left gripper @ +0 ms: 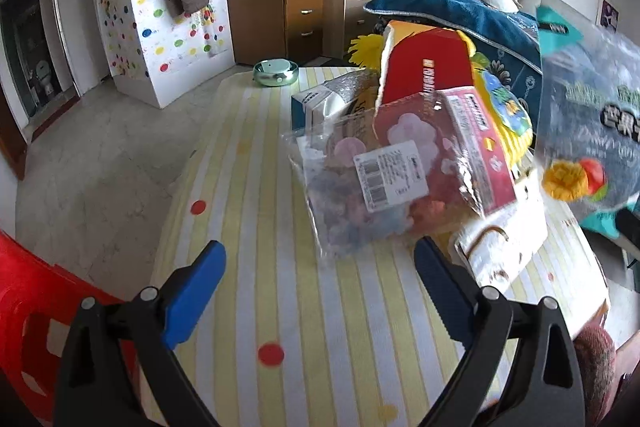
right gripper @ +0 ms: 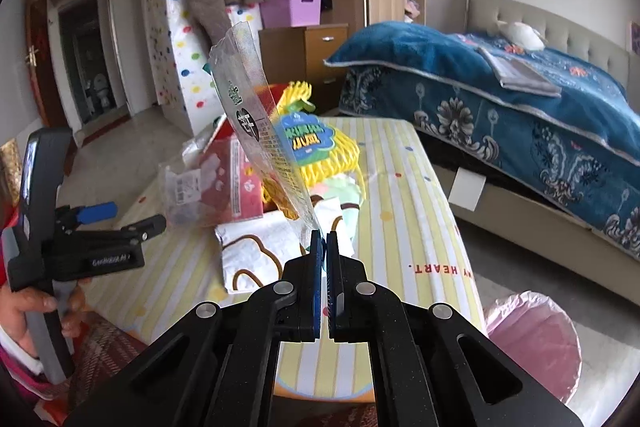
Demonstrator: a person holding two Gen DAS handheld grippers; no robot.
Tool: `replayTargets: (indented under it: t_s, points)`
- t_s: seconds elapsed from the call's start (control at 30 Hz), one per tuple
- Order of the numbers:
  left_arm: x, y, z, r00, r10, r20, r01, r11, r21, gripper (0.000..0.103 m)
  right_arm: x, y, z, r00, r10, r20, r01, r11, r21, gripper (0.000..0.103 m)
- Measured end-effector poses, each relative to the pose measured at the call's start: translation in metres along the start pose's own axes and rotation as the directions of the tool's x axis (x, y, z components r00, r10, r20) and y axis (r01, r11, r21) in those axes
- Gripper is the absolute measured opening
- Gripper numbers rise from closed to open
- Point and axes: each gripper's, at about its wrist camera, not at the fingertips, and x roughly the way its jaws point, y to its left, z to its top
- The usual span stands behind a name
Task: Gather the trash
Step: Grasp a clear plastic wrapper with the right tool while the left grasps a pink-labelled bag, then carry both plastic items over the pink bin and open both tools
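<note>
A pile of trash lies on a yellow-striped table [left gripper: 248, 187]: a clear candy bag [left gripper: 372, 187], a red carton [left gripper: 424, 67], a yellow net bag [right gripper: 320, 151] and a white wrapper [right gripper: 256, 251]. My left gripper [left gripper: 320, 259] is open and empty, just short of the candy bag. It also shows in the right wrist view [right gripper: 120, 215]. My right gripper [right gripper: 323, 239] is shut on a clear plastic snack bag [right gripper: 256, 115] and holds it upright above the pile. The same bag shows at the right of the left wrist view [left gripper: 588, 115].
A bin lined with a pink bag [right gripper: 536, 339] stands on the floor right of the table. A bed with a blue blanket [right gripper: 500, 99] is beyond. A red plastic stool [left gripper: 36, 307] is at my left. A green bowl [left gripper: 276, 71] sits at the table's far end.
</note>
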Motion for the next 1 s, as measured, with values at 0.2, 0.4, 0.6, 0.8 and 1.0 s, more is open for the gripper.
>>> replayTargets:
  t_s: [0.2, 0.4, 0.6, 0.8, 1.0]
  points:
    - [0.023, 0.006, 0.013, 0.998, -0.068, -0.013, 0.067, 0.997, -0.03, 0.092, 0.018, 0.003, -0.002, 0.999, 0.003, -0.036, -0.003, 1.0, -0.003, 0.002]
    - [0.036, 0.005, 0.021, 0.983, -0.185, -0.016, 0.185, 0.982, -0.037, 0.092, 0.025, 0.004, -0.002, 0.999, -0.006, -0.052, 0.005, 1.0, -0.008, 0.002]
    - [0.037, -0.002, 0.021, 0.961, -0.276, -0.025, 0.275, 0.961, -0.023, 0.064, 0.026, 0.004, -0.002, 0.998, -0.009, -0.067, 0.008, 1.0, -0.007, 0.002]
    - [0.022, 0.001, 0.01, 0.953, -0.301, -0.03, 0.299, 0.953, -0.056, 0.033, 0.021, 0.003, -0.002, 0.998, -0.009, -0.065, 0.009, 1.0, -0.007, 0.002]
    - [-0.014, -0.002, -0.007, 0.952, -0.305, 0.01, 0.305, 0.951, -0.048, 0.012, 0.006, 0.004, -0.003, 0.999, -0.014, -0.048, 0.014, 1.0, -0.003, 0.002]
